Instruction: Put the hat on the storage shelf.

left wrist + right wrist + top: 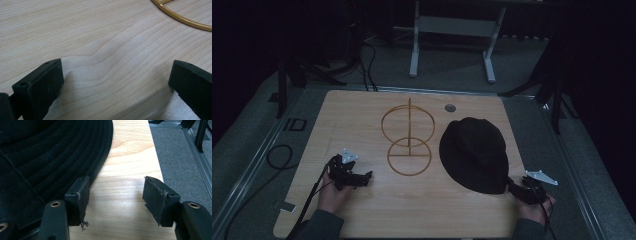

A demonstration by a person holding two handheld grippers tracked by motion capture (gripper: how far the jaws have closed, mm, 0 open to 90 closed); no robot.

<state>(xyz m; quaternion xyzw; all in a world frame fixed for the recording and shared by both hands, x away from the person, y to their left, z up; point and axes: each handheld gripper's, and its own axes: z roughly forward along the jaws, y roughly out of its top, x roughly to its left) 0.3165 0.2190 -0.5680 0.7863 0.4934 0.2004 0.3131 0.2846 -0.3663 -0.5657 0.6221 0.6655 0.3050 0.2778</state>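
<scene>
My right gripper (116, 197) sits at the near right edge of the tabletop (362, 115), jaws wide apart and holding nothing, the left jaw touching or just under the brim of the black hat (474, 152), probably lined up to pinch that brim. My left gripper (353, 176) rests low on bare wood at the near left, jaws also wide and empty, likely just parked. A gold wire stand (408, 137) stands between the two, just beside the hat's left; nothing blocks the brim, though the table edge is close on my right.
</scene>
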